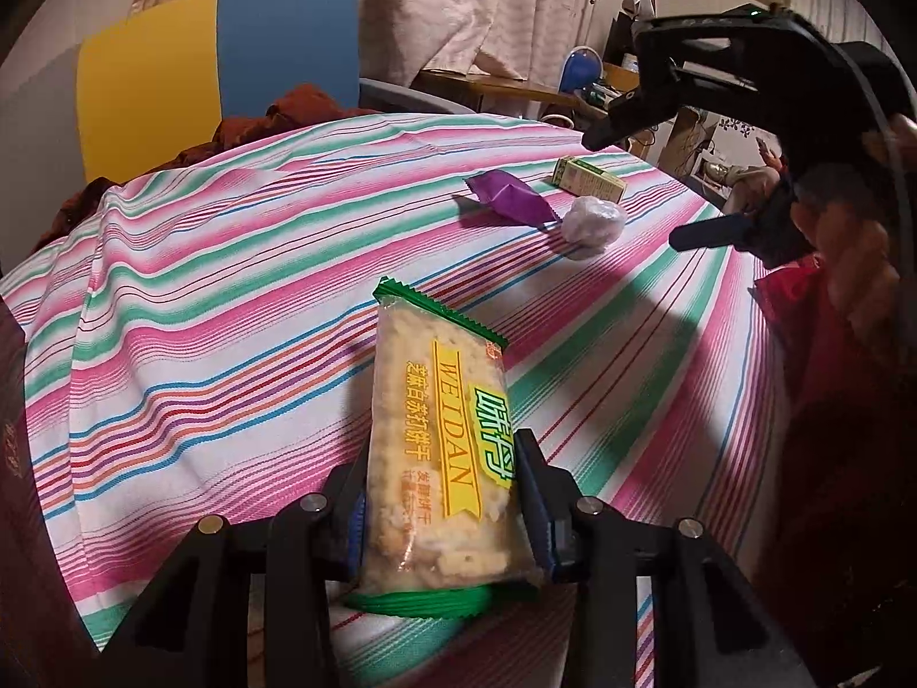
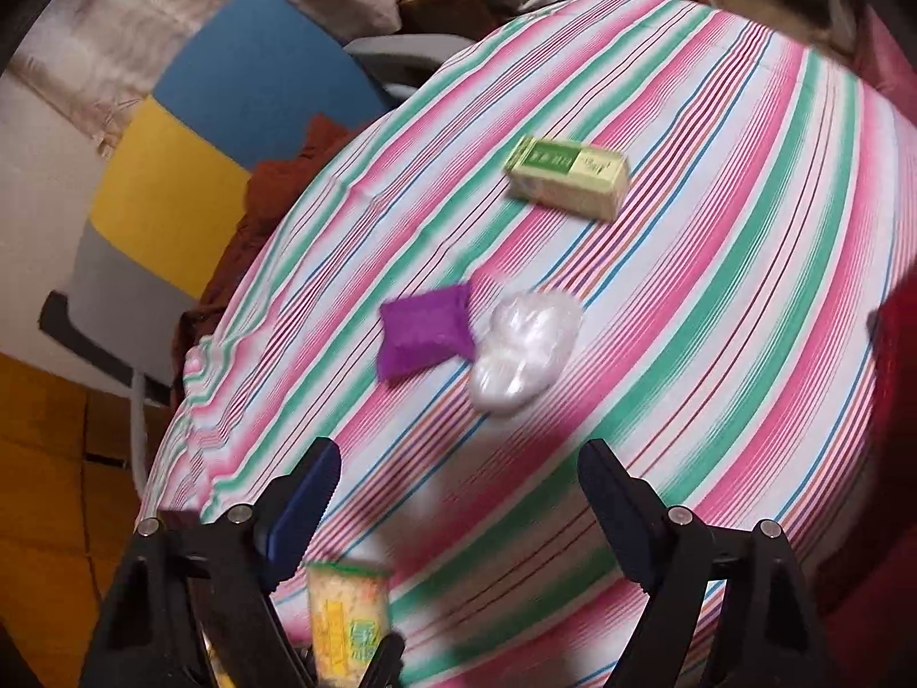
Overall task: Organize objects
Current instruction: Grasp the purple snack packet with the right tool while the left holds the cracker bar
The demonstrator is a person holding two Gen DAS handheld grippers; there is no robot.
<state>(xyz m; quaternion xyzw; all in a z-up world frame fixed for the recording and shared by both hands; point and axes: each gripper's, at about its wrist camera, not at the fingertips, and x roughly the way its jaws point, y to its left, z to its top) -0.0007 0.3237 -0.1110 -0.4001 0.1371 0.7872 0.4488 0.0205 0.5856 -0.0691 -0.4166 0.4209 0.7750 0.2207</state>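
Left tool (image 1: 441, 516) clamped on cracker packet (image 1: 435, 458); right tool (image 2: 458, 493) spread wide, holding nothing.

Packet stands upright between the left fingers, above the striped tabletop (image 1: 229, 286). Further back on the cloth: purple sachet (image 2: 424, 335) touching a crumpled clear plastic wad (image 2: 524, 350), green-and-cream box (image 2: 567, 175) apart beyond them. Right tool hovers above that group. Blue-yellow chair (image 1: 218, 69) behind the tabletop.

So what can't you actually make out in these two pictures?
- Clear plastic bundle: contents unreadable, right wrist view blurred.
- Green-and-cream box: print too small and smeared.
- Cracker packet: lower end hidden by the left tool.
- Purple sachet: no label visible.
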